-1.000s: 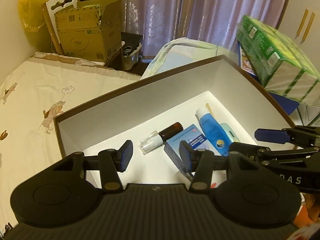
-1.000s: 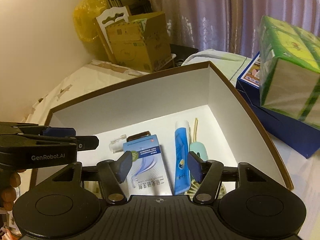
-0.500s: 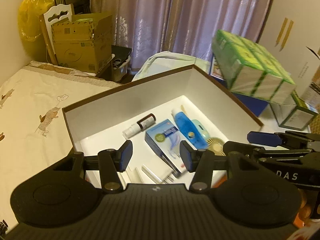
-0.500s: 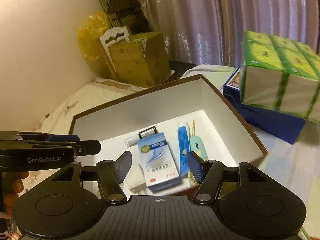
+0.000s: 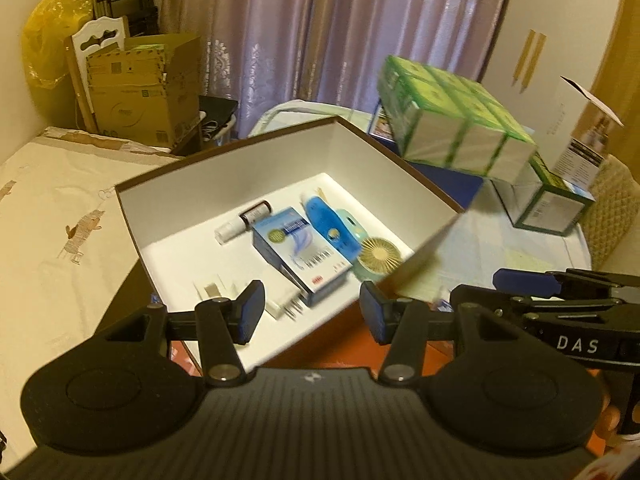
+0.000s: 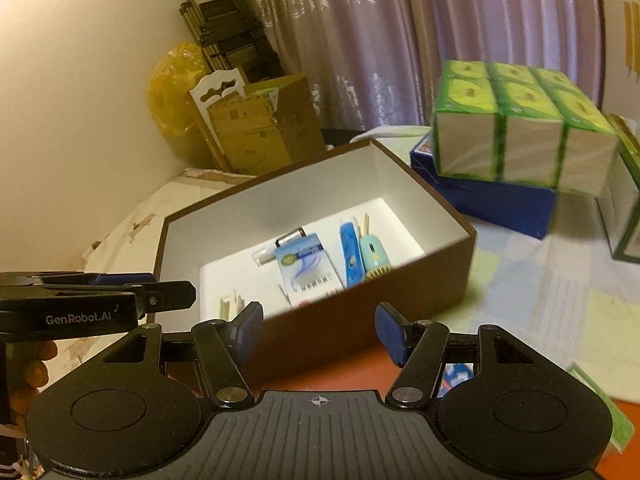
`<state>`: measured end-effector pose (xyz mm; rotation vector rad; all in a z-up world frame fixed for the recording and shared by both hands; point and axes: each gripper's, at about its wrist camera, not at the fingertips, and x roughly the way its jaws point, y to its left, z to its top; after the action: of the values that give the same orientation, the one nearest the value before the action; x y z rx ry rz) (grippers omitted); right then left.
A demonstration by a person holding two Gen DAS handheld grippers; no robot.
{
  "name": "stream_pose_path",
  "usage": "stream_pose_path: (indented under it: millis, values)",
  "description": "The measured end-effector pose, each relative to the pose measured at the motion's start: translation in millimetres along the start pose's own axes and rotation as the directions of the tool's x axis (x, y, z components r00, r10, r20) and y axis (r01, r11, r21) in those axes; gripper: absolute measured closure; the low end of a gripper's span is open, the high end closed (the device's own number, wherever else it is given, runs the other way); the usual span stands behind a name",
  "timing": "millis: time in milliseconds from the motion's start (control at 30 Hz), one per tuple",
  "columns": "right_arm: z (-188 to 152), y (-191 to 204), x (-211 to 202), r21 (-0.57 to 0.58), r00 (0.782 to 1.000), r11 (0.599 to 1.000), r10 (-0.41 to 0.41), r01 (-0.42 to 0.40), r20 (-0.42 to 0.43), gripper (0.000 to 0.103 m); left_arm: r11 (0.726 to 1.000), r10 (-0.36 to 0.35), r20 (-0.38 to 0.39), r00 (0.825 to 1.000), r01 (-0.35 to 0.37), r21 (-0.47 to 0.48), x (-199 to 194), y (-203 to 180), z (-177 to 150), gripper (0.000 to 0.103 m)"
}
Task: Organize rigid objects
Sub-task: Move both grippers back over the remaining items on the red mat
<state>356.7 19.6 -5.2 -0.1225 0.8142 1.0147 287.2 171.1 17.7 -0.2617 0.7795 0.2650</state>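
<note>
The box's (image 6: 360,320) near wall hides the fan's (image 6: 379,273) bottom; the small white things (image 5: 280,304) inside are too blurry to tell.

Brown box (image 5: 400,160) — medicine carton (image 5: 300,248), blue tube (image 5: 326,224), perhaps fan (image 5: 380,256) inside

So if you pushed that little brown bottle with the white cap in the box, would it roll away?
Probably. The brown bottle lies on its side and looks round, so a sideways nudge could roll it. The blue-and-white carton close beside it might stop it. It looks small, so likely light.

Patterned bedspread (image 6: 560,280), brown box (image 6: 400,280), blue box (image 6: 500,204)
</note>
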Motion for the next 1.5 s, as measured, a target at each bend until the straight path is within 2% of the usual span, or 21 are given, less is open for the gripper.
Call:
stream_pose_path:
  millis: [533,767,1000,1333,1500]
  values:
    - [-64.1,-29.7,-50.3,0.081,0.996,0.994,-0.068,0.073,-0.061,0.043,0.992,-0.086,-0.087,0.992,0.094,0.088,-6.1,-49.5,-47.6,0.054]
    - [-84.7,-46.4,-62.8,0.104,0.99,0.987,-0.111,0.12,-0.086,0.043,0.983,-0.12,-0.145,0.982,0.138,0.122,7.2,-75.3,-64.9,0.054]
    - [-100.4,-66.8,-73.8,0.138,0.982,0.976,-0.154,0.168,-0.108,0.043,0.968,-0.158,-0.17,0.973,0.186,0.165,21.2,-101.1,-73.5,0.051]
    - [-111.3,-102.7,-81.5,0.197,0.966,0.95,-0.221,0.244,-0.132,0.043,0.935,-0.202,-0.212,0.956,0.253,0.248,58.6,-136.3,-80.5,0.05]
    - [-114.1,-120.5,-81.1,0.211,0.953,0.932,-0.268,0.294,-0.142,0.044,0.924,-0.2,-0.224,0.954,0.26,0.282,81.6,-149.9,-79.1,0.049]
